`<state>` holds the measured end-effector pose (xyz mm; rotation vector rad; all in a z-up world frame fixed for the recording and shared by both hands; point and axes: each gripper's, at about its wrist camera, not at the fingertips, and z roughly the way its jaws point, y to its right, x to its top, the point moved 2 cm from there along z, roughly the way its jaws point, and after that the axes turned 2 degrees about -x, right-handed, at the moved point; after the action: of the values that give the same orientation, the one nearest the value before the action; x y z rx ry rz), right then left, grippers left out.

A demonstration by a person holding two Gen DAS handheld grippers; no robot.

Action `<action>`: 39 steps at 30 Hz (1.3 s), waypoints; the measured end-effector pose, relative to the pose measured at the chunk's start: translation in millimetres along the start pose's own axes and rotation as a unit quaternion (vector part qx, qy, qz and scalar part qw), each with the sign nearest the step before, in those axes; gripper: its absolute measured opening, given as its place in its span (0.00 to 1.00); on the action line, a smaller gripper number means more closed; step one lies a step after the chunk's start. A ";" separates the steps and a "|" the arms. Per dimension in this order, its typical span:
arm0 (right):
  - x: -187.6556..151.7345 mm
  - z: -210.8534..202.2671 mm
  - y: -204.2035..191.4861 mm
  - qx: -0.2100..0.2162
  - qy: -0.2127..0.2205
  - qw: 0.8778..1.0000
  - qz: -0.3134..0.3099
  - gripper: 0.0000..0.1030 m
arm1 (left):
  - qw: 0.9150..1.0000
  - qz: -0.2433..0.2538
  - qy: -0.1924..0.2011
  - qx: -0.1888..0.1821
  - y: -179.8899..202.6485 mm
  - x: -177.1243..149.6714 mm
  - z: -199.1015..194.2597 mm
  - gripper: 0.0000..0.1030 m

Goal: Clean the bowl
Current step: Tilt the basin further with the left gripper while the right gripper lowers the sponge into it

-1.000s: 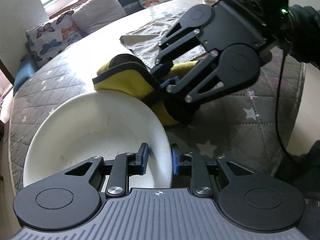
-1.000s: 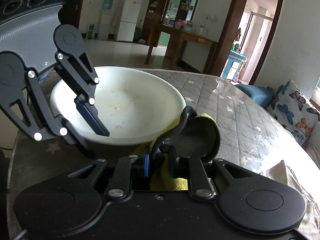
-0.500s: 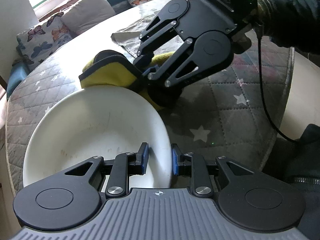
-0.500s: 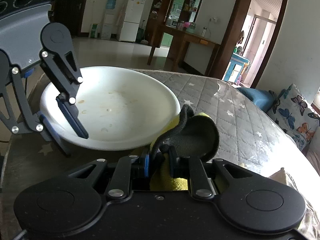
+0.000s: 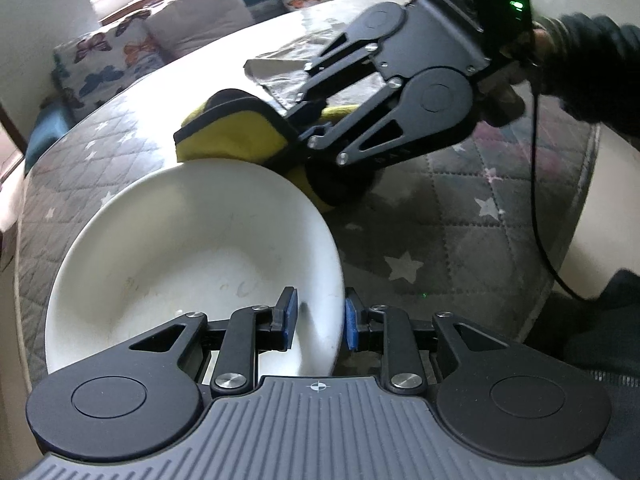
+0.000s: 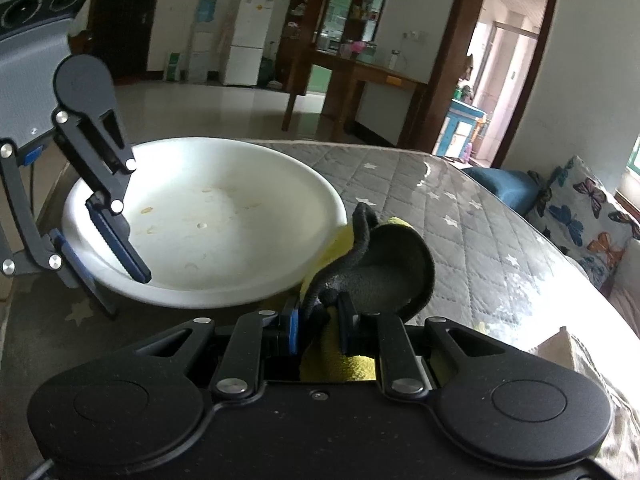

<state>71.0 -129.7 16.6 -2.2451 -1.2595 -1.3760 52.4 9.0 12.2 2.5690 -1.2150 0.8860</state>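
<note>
A wide white bowl (image 5: 192, 248) with small food specks inside (image 6: 216, 220) rests tilted on the quilted grey table. My left gripper (image 5: 318, 316) is shut on the bowl's near rim, one pad inside and one outside; it also shows at the left of the right wrist view (image 6: 100, 240). My right gripper (image 6: 316, 322) is shut on a yellow cloth with dark edging (image 6: 384, 268). In the left wrist view the cloth (image 5: 236, 136) sits just beyond the bowl's far rim, touching or nearly touching it.
A grey crumpled cloth (image 5: 288, 76) lies on the table behind the right gripper. Butterfly-print cushions (image 5: 104, 64) line the far side. The grey table cover (image 5: 440, 232) ends near the right; a black cable (image 5: 536, 184) hangs over it.
The right gripper and yellow cloth have risen and moved up to the bowl's far rim. The bowl has tipped a little, showing more of its inside to the right wrist view.
</note>
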 end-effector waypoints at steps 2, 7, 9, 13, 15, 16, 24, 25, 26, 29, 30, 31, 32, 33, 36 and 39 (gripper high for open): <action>0.3 -2.9 -0.3 -0.007 0.000 1.000 0.007 0.19 | 1.000 -0.015 0.007 0.008 0.3 -0.5 -4.3 0.25; 2.4 -6.2 -1.7 -0.027 -0.001 0.999 0.030 0.19 | 0.998 -0.049 0.019 0.028 0.2 -0.7 -14.4 0.32; 3.3 -7.2 -1.1 -0.036 -0.001 0.999 0.041 0.19 | 0.997 -0.065 0.025 0.032 0.0 -1.1 -18.7 0.33; 5.6 -13.8 1.8 -0.051 0.001 0.997 0.061 0.19 | 0.992 -0.108 0.041 0.053 0.2 -2.2 -31.6 0.36; 7.2 -17.7 3.2 -0.057 0.003 0.996 0.070 0.19 | 0.988 -0.125 0.049 0.073 -1.0 -2.9 -39.3 0.36; 8.6 -20.0 3.7 -0.061 0.004 0.995 0.075 0.19 | 0.986 -0.135 0.052 0.081 -2.2 -3.4 -43.4 0.36; 10.9 -36.3 -3.5 -0.079 0.026 0.991 0.109 0.19 | 0.969 -0.205 0.051 0.128 -9.8 -12.8 -64.6 0.36; 12.7 -38.7 -5.0 -0.077 0.030 0.991 0.109 0.19 | 0.964 -0.222 0.051 0.136 -11.9 -15.6 -67.3 0.36; 14.5 -40.3 -6.9 -0.076 0.033 0.990 0.111 0.19 | 0.958 -0.241 0.050 0.145 -14.3 -18.6 -70.1 0.36; 19.7 -44.8 -12.8 -0.073 0.044 0.990 0.116 0.19 | 0.944 -0.282 0.047 0.164 -21.3 -28.0 -77.1 0.37; 21.4 -46.4 -14.8 -0.072 0.047 0.989 0.117 0.19 | 0.939 -0.296 0.046 0.167 -23.4 -31.3 -79.1 0.38; 23.2 -47.9 -16.7 -0.070 0.051 0.989 0.119 0.19 | 0.934 -0.309 0.045 0.171 -25.5 -34.6 -81.1 0.38; 24.9 -49.4 -18.7 -0.069 0.054 0.989 0.121 0.19 | 0.929 -0.322 0.043 0.175 -27.6 -37.9 -83.1 0.39; 26.0 -49.8 -20.8 -0.068 0.058 0.989 0.122 0.19 | 0.925 -0.333 0.042 0.178 -28.7 -40.3 -84.4 0.40; 32.2 -50.9 -22.7 -0.064 0.061 0.988 0.124 0.19 | 0.913 -0.363 0.040 0.182 -32.5 -46.0 -86.6 0.42; 31.9 -48.2 -28.7 -0.057 0.062 0.988 0.126 0.19 | 0.902 -0.391 0.041 0.178 -32.4 -52.6 -87.9 0.43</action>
<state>25.5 -122.2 61.6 -2.2590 -0.8444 -1.4955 11.7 98.2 56.3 2.8480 0.0766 1.0413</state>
